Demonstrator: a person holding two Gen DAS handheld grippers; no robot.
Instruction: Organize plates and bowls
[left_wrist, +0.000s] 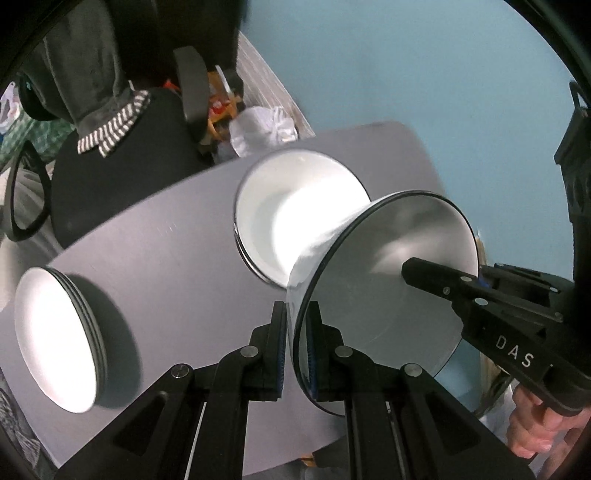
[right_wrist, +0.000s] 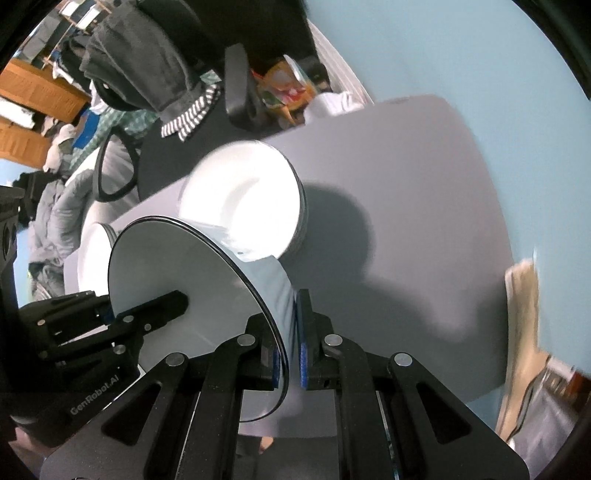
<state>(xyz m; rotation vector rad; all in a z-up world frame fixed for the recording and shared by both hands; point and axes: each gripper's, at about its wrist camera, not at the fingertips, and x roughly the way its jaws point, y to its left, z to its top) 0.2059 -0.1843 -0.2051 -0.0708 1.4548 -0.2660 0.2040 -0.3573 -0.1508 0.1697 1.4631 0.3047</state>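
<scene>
Both grippers hold one white bowl with a thin dark rim (left_wrist: 388, 266), lifted above the grey table (left_wrist: 166, 251). My left gripper (left_wrist: 298, 332) is shut on its rim on one side. My right gripper (right_wrist: 291, 332) is shut on the opposite rim, and the bowl also shows there (right_wrist: 177, 266). The right gripper also shows in the left wrist view (left_wrist: 424, 275). The left gripper also shows in the right wrist view (right_wrist: 159, 306). A stack of white bowls (left_wrist: 288, 206) stands on the table just beyond the held bowl. A stack of white plates (left_wrist: 55, 339) lies at the left.
A black office chair (left_wrist: 122, 166) with clothes draped on it stands past the table's far edge. White bags and clutter (left_wrist: 262, 125) lie on the floor beside it. A pale blue wall (left_wrist: 406, 66) runs along the right. A brown object (right_wrist: 524, 306) sits at the table's right edge.
</scene>
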